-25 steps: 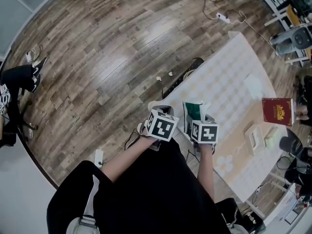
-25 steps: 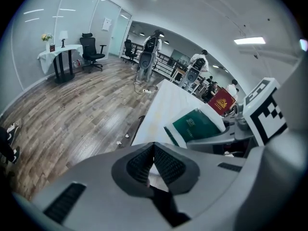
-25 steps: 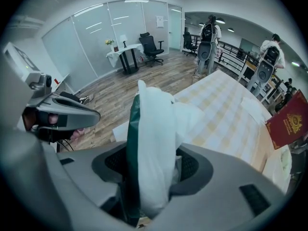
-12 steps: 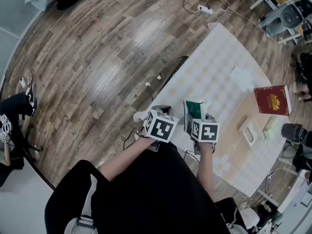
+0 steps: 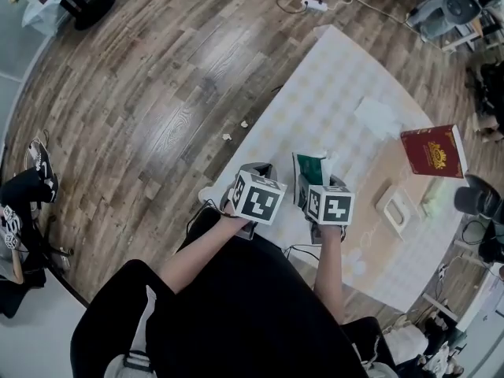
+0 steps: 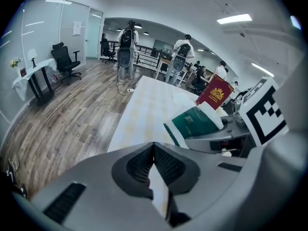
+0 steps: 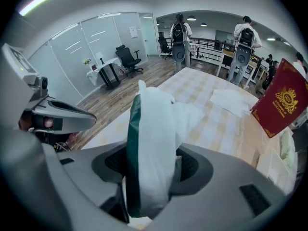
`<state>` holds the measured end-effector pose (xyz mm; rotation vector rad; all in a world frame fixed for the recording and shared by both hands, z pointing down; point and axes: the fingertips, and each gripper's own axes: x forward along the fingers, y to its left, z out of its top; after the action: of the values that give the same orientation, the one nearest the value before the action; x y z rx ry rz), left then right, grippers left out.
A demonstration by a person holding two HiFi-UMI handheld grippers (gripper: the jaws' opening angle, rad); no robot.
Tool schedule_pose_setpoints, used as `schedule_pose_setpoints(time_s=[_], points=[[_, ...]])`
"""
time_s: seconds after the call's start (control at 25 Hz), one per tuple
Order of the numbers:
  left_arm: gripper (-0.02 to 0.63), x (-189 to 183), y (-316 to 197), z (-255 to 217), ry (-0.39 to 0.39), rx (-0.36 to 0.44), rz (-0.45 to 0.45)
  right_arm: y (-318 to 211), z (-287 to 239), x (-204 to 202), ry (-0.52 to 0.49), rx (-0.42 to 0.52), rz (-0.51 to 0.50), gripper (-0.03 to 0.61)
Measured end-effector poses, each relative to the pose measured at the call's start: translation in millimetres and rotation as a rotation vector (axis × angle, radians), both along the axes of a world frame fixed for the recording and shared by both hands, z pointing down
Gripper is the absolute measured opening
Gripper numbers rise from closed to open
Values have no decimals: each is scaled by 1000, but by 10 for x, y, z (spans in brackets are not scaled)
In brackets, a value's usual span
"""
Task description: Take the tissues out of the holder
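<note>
Office space with a wood-plank floor surrounds a desk under a pale checked cloth. The right gripper has its jaws part-way apart and clamped on a green-and-white tissue pack, held upright with white tissue bulging from its top. The left gripper has its jaws together at the tips; a pale sliver shows behind them, tissue or cloth I cannot tell. Over the last second both grippers have travelled side by side with the pack still clamped, and more of the desk now lies ahead of them, the red book drawing nearer. The pack seems to be the holder, so the pull itself probably comes next, with the left jaws close enough to reach the bulge. Both grippers hang at the desk edge farthest from the red book. Bare cloth lies open between, a loose white tissue lies near the book, and a small pale box sits beside it.
</note>
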<state>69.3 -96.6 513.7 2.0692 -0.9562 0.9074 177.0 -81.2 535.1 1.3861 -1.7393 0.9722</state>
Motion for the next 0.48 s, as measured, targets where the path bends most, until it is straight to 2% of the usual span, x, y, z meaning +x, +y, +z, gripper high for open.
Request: schedule_pose_setpoints(time_s=[0.24,0.48], points=[[9,212,-235,37,3,-8,21,-315,-83,221,1,119,19,250],[9,420,-433,155,15,-41,71,-571,-91,461,28,113,68,250]])
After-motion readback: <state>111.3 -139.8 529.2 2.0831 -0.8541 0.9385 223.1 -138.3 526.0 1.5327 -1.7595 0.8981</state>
